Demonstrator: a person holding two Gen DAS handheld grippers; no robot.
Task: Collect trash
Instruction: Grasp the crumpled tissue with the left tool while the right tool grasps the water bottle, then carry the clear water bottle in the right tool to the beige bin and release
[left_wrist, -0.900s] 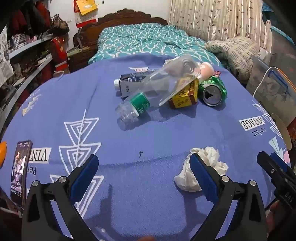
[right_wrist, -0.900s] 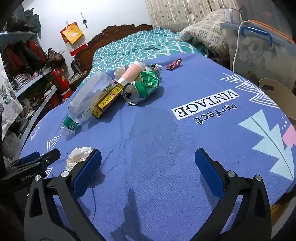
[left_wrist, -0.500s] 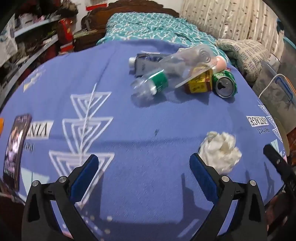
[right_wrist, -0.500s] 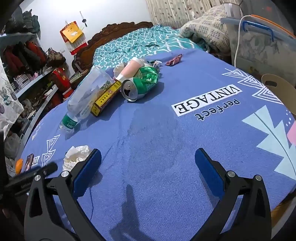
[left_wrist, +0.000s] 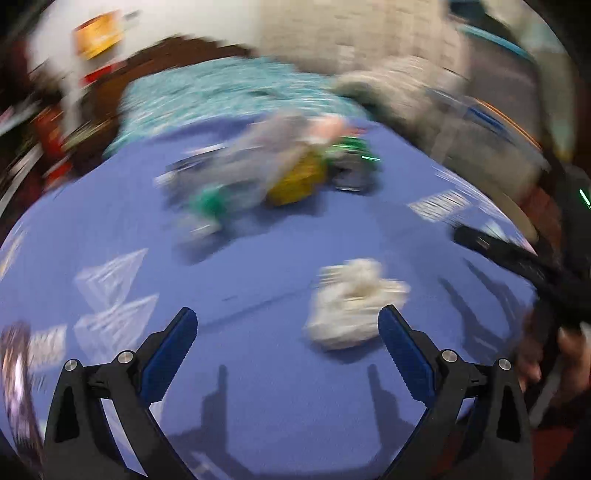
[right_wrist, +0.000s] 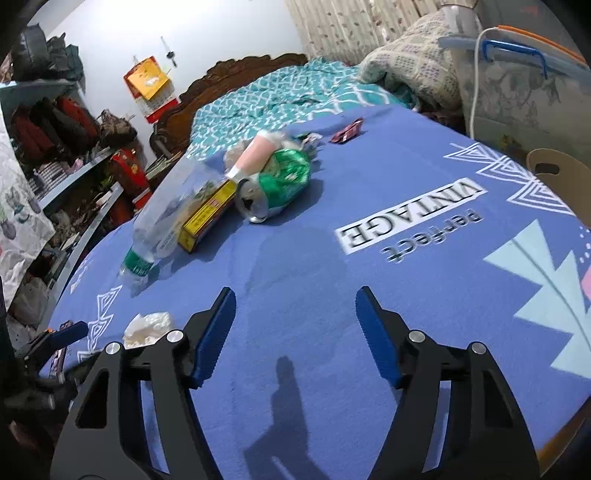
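Left gripper (left_wrist: 286, 328) low over the blue-clothed table (left_wrist: 258, 387), jaws wide apart, crumpled tissue (left_wrist: 351, 306) just inside its right finger (view badly blurred). Right gripper (right_wrist: 295, 317) also low, jaws apart w/ nothing between. Only right view shows sharply: plastic bottle (right_wrist: 173, 218), yellow box (right_wrist: 207, 218), green can (right_wrist: 277, 184), red wrapper (right_wrist: 347, 131) farther back.
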